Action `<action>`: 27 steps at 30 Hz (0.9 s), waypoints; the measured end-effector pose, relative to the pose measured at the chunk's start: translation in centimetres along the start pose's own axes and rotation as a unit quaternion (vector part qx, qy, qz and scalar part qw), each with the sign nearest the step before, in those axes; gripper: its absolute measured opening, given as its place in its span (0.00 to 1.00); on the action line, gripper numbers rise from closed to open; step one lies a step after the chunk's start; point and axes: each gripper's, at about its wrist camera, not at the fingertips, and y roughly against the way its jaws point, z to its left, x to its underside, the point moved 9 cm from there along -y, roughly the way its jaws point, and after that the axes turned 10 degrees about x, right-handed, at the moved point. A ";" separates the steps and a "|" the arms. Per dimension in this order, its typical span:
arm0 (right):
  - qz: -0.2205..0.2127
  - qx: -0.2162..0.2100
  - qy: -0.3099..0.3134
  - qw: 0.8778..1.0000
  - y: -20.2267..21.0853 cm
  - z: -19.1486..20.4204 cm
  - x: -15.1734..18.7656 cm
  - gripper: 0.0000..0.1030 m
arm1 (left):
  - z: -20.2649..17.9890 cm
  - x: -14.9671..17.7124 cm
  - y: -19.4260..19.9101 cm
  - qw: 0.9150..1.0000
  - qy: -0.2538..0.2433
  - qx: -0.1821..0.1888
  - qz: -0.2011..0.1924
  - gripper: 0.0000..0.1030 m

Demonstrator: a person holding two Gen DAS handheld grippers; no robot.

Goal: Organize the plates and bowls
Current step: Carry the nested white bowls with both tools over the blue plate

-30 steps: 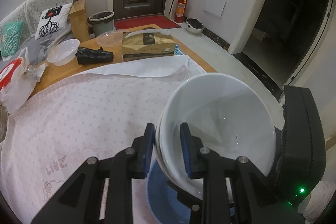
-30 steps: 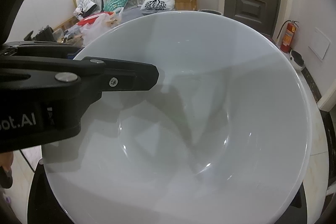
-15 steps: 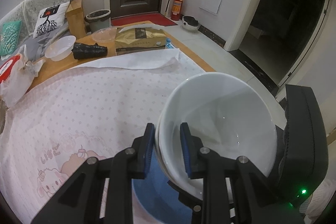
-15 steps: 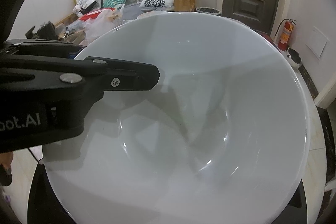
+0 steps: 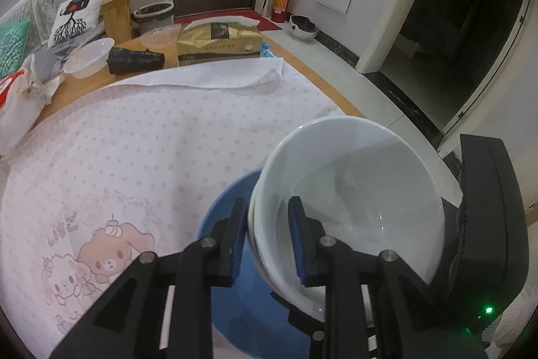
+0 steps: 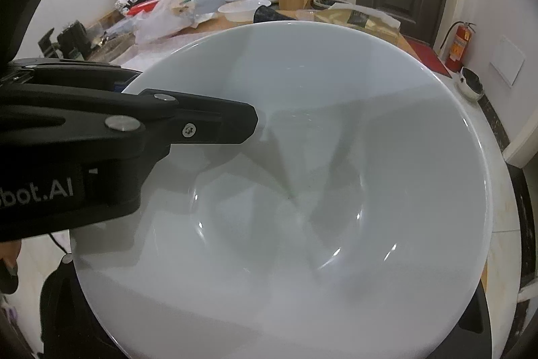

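Two nested white bowls (image 5: 353, 190) hang tilted over a blue bowl (image 5: 228, 217) that rests on the pink dotted tablecloth (image 5: 151, 150). My left gripper (image 5: 269, 214) is shut on the near rim of the white bowls, one pad inside and one outside. In the right wrist view the upper white bowl (image 6: 302, 174) fills almost the whole picture, with a left gripper finger (image 6: 215, 120) reaching over its left rim. The right gripper's black housing (image 5: 487, 224) sits just behind the bowls' far side. The bowl hides the right gripper's fingertips.
At the table's far end stand a gold tissue box (image 5: 218, 44), a black roll (image 5: 134, 61) and a clear plastic bowl (image 5: 89, 56). A plastic bag (image 5: 16, 103) lies at the left. The table's right edge (image 5: 336, 96) drops to the tiled floor.
Both grippers and the white bowls have moved together, down and toward the near part of the table. More of the blue bowl now shows under the stack. The grip is unchanged.
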 end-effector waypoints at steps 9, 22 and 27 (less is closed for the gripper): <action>0.012 0.004 0.008 1.000 -0.3 0.1 0.8 0.98 | 0.3 0.6 -0.9 1.000 0.008 0.006 0.006 0.21; 0.023 0.008 0.011 1.000 -0.5 0.0 1.7 0.98 | 0.2 1.2 -2.0 0.999 0.018 0.022 0.015 0.21; 0.027 0.002 0.003 1.000 -0.7 0.0 1.8 0.98 | 0.2 1.1 -2.1 0.999 0.017 0.024 0.017 0.21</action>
